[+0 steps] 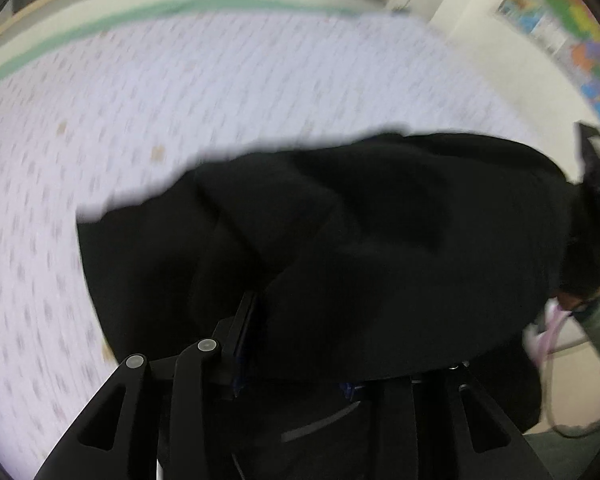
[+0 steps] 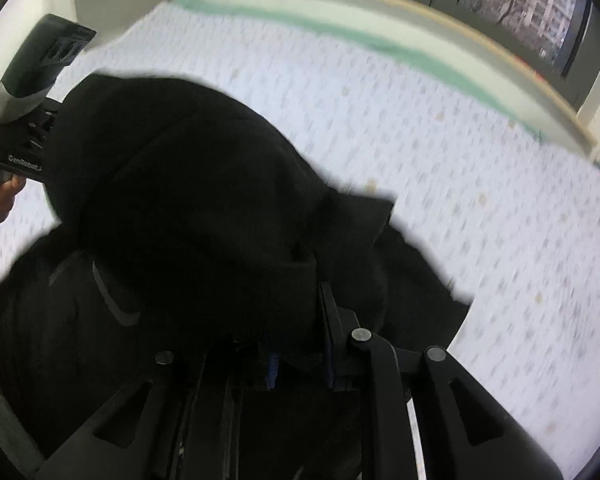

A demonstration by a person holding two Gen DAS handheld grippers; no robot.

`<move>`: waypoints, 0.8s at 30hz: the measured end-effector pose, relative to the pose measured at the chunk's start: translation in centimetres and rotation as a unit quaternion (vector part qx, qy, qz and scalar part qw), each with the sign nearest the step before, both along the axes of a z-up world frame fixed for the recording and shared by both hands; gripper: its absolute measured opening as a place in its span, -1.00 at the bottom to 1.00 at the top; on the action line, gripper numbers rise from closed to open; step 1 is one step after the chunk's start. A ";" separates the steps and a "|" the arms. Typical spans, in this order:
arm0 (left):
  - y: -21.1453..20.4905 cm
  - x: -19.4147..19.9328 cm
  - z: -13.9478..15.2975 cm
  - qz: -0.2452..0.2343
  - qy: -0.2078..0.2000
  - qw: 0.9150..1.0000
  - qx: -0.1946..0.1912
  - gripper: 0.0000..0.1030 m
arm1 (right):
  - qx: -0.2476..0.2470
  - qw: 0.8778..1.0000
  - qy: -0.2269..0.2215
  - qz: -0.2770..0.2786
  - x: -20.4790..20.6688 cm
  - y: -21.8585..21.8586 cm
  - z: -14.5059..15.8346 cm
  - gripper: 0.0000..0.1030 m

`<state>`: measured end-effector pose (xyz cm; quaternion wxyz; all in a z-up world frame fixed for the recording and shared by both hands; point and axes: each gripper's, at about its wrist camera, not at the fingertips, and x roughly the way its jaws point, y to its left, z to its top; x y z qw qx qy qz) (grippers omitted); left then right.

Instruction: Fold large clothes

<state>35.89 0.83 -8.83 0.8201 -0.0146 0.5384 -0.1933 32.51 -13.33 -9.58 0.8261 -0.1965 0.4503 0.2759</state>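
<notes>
Your black garment [image 1: 340,240] drapes over the patterned bedsheet [image 1: 180,100], bunched between both grippers' narrow fingers, left gripper [image 1: 296,360] and right gripper [image 2: 300,344] each clamping it.

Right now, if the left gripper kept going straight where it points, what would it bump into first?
The black garment. It drapes right over the left gripper, whose jaws are clamped on its edge, and fills the way ahead. Past it lies the patterned bedsheet, though the blur hides how far off.

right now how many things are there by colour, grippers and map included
black: 3, the garment, left gripper, right gripper
white with green edge: 1, the bedsheet
many-coloured: 1, the wall map
total: 5
</notes>
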 end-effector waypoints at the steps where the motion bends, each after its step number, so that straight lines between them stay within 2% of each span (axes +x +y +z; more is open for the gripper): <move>1: -0.1 -1.2 -1.5 0.007 0.011 1.000 0.020 -0.28 | -0.007 1.000 0.013 -0.003 -0.9 -0.1 -1.1 -0.49; 3: 0.0 -3.3 -3.3 0.023 0.019 0.999 0.044 -0.28 | -0.018 0.999 0.042 -0.010 -2.6 -0.6 -2.6 -0.49; 6: 1.4 -6.2 -4.1 0.053 0.035 0.997 0.032 -0.28 | -0.010 0.997 0.074 -0.030 -4.1 -2.6 -2.7 -0.49; 9: 2.9 -7.9 -1.8 0.067 0.024 0.997 0.026 -0.28 | 0.017 0.995 0.078 -0.053 -4.5 -4.1 -0.2 -0.48; 11: 3.8 -8.4 1.0 0.073 -0.003 0.997 0.018 -0.28 | 0.056 0.994 0.069 -0.070 -3.5 -5.3 2.6 -0.29; 13: 4.5 -8.0 4.3 0.074 -0.035 0.997 -0.012 -0.28 | 0.107 0.990 0.052 -0.078 -2.2 -6.1 5.6 0.23; 14: 4.5 -7.7 5.8 0.073 -0.048 0.996 -0.034 -0.22 | 0.133 0.987 0.043 -0.081 -1.7 -5.7 6.8 0.29; 17: 4.6 -5.0 8.4 0.064 -0.067 0.989 -0.112 -0.06 | 0.164 0.981 0.047 -0.097 0.3 -3.1 7.6 0.30; 18: 4.3 -3.8 8.5 0.060 -0.062 0.987 -0.132 -0.06 | 0.167 0.980 0.051 -0.101 -0.1 -0.5 6.8 0.30; 20: 3.5 -1.9 7.7 0.057 -0.047 0.986 -0.149 -0.06 | 0.164 0.978 0.068 -0.106 0.6 0.9 5.0 0.30; 23: 2.4 -0.2 3.6 0.044 0.017 0.983 -0.179 -0.06 | 0.124 0.979 0.127 -0.100 1.8 3.2 -1.8 0.28; 24: 2.1 0.0 1.8 0.045 0.037 0.984 -0.167 -0.06 | 0.106 0.979 0.139 -0.101 1.6 3.9 -3.7 0.28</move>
